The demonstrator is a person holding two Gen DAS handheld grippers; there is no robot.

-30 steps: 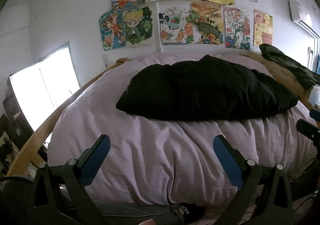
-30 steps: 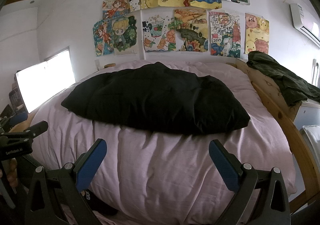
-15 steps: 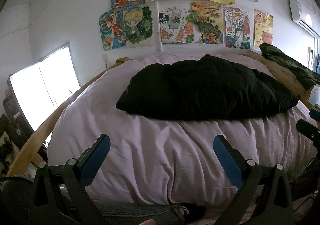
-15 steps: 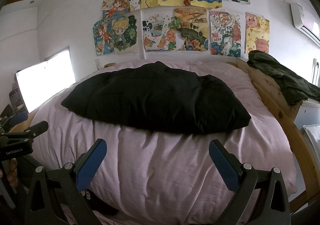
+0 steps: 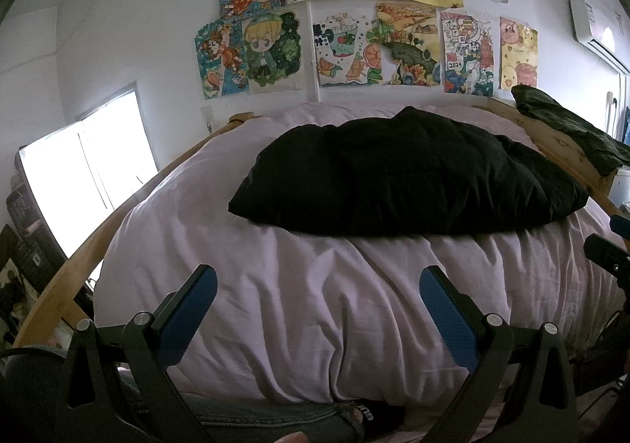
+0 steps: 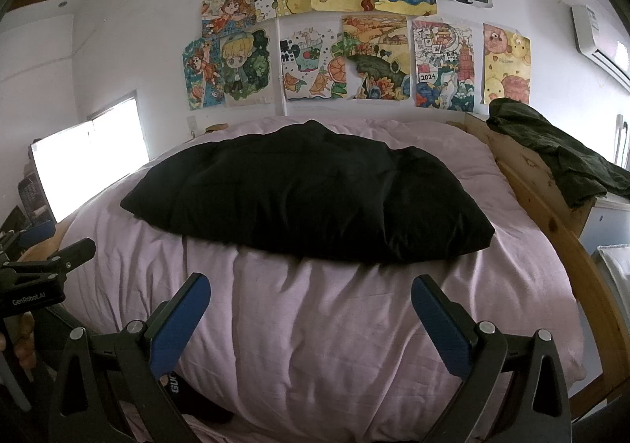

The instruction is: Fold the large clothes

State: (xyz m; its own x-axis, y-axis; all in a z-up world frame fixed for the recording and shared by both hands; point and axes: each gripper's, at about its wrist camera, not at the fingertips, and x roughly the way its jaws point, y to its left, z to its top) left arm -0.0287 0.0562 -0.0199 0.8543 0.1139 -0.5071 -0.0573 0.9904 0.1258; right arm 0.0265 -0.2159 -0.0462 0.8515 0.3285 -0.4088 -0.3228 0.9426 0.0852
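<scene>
dim room; blown-out window [image 5: 82, 171] left; fisheye-warped, vignetted edges

Black garment [image 5: 405, 175], lilac duvet [image 5: 299, 309]

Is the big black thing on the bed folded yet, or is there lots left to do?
It may be partly folded: the black garment lies in a neat, puffy slab on the pink duvet. Nothing is in hand: the left tongs and right tongs are open, held short of it. Any remaining folds are left, and a dark green garment draped over the wooden bed frame looks unfolded.
</scene>
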